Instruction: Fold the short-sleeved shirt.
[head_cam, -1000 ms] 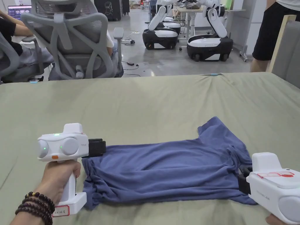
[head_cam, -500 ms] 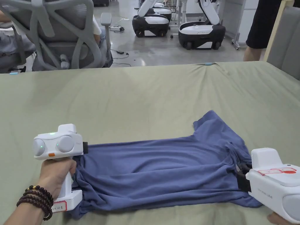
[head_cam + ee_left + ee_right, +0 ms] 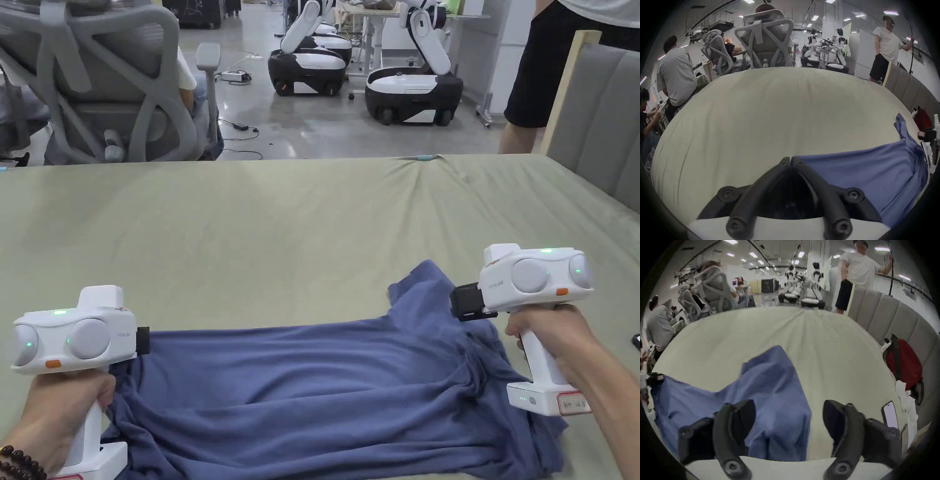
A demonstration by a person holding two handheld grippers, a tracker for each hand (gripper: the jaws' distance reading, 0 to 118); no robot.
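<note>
Shirt: the blue short-sleeved shirt (image 3: 325, 387) lies spread sideways on the near part of the bed (image 3: 300, 219), hem end to the left, collar end to the right, one sleeve (image 3: 419, 290) pointing to the far side
Surface: olive-green bed sheet, lightly creased, with a grey padded headboard (image 3: 600, 112) along the right
Left gripper: the left gripper (image 3: 790, 162) sits at the shirt's far left corner; its jaws are pressed together, pinching the hem edge of the blue cloth
Right gripper: the right gripper (image 3: 788, 415) is held above the shirt's right end, near the sleeve; its jaws are spread apart with nothing between them
Hands: the left hand (image 3: 59, 406) and the right hand (image 3: 553, 334) each grip a white handle
Bed's right side: a red bag (image 3: 906, 366) and a phone (image 3: 890, 414) lie near the headboard
Far side: grey office chairs (image 3: 119, 81), wheeled robots (image 3: 412, 87) and a standing person (image 3: 562, 56)
</note>
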